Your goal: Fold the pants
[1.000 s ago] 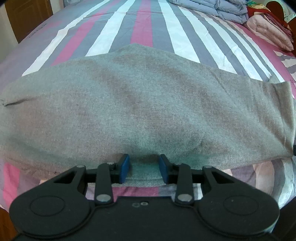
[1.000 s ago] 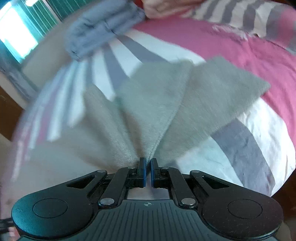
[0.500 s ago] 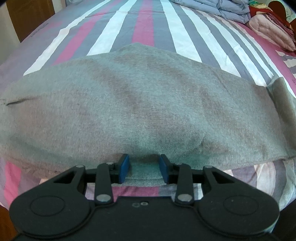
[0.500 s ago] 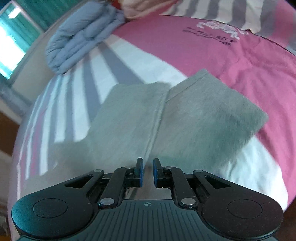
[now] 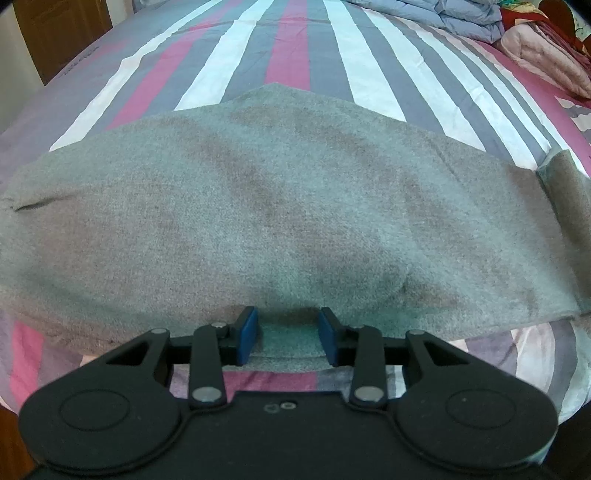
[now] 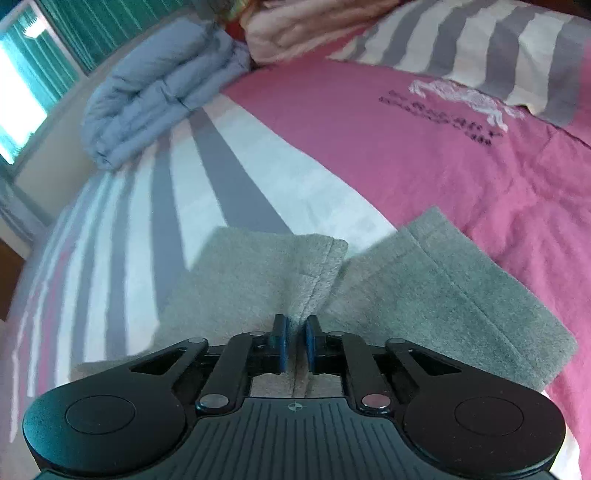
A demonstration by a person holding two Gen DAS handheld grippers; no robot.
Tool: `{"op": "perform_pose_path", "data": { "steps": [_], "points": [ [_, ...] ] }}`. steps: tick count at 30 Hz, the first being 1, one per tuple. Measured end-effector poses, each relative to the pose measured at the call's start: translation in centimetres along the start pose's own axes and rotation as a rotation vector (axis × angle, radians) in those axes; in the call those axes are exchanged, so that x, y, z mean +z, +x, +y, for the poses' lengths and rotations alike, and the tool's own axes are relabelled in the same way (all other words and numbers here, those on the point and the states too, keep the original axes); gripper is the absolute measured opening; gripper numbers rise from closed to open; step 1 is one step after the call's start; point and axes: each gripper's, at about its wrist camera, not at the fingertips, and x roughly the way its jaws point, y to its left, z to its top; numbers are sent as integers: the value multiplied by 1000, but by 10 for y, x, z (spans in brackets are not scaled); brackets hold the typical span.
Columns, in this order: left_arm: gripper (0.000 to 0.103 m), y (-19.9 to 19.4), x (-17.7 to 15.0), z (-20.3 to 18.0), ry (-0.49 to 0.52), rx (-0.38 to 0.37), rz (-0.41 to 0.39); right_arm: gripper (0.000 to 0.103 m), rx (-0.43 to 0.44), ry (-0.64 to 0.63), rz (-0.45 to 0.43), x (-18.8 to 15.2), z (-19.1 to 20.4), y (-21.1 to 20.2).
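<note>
Grey pants (image 5: 280, 206) flat on the striped bedspread (image 5: 288, 44), long axis running left–right across the left wrist view, legs already doubled one over the other. Near edge bunched up directly ahead of the left gripper (image 5: 288, 334).

Left gripper: jaws part-way apart, a raised fold of grey fabric sitting between the blue pads (image 5: 246, 334). Pads seem to bear on the fold from both sides, but contact not plain from this angle — read as a loose pinch on the pants, not certain.

Right gripper (image 6: 295, 345): jaws nearly together, clamped on the hem end of the pants (image 6: 461, 295). A stitched seam runs straight into the narrow gap; the two hem corners splay outward to either side of it. Slight motion blur across this view.

Folded blue quilt (image 6: 159, 96) and pink bedding (image 6: 295, 29) lie well beyond, toward the head of the bed; clear of the work.

Key relation for the next move: the hem end is in the right gripper, at the right-hand end of the long axis; the rest of the garment stretches away toward the left. Judged step — carry the hem end along that axis over the body of the pants to halve the length, with the left gripper anchoring the near edge mid-length. Risk: a weak left pinch lets the lower layer drag along.
</note>
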Motion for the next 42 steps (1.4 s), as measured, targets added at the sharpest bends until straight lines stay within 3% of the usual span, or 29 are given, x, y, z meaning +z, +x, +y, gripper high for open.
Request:
{"op": "perform_pose_path", "data": {
  "steps": [5,9,11,14,17,22,27,30,31,34,37,40,41,42],
  "points": [
    [27,0,0,1,-4,-6,-3,7,38,-101,-166,3,15,-56],
    [27,-1,-1,1,-3,-7,-9,7,-29,-142,-250,-7,-2,-94],
    [28,-2,-2,1,4,-5,-13,7,-82,-137,-235,-17,-22,-94],
    [28,-3,-2,2,6,-6,-14,7,-148,-59,-139,-38,-60,-75],
    [30,-4,-2,3,-1,-6,-10,7,-155,16,-53,-49,-81,-61],
    [30,-4,-1,2,-2,-1,-9,12,-98,73,-69,-30,-86,-69],
    [36,-5,-1,3,-1,9,-8,13,-177,44,-9,-29,-90,-56],
    [36,-7,1,7,-13,-1,-1,14,-180,79,-12,-29,-89,-62],
    [36,-7,2,8,-21,-6,2,21,-183,82,-21,-28,-87,-66],
    [38,-11,4,13,-54,-21,-1,83,-233,40,-73,-29,-77,-84],
    [41,-19,5,14,-60,-10,-23,83,-169,-25,-147,-34,-55,-104],
    [41,-30,6,12,-44,12,-62,83,-82,-143,-158,-41,-15,-107],
    [44,-35,5,11,-43,16,-79,83,-65,-190,-148,-45,-2,-105],
    [55,-39,5,11,-42,20,-91,83,-50,-234,-141,-51,13,-101]
  ]
}}
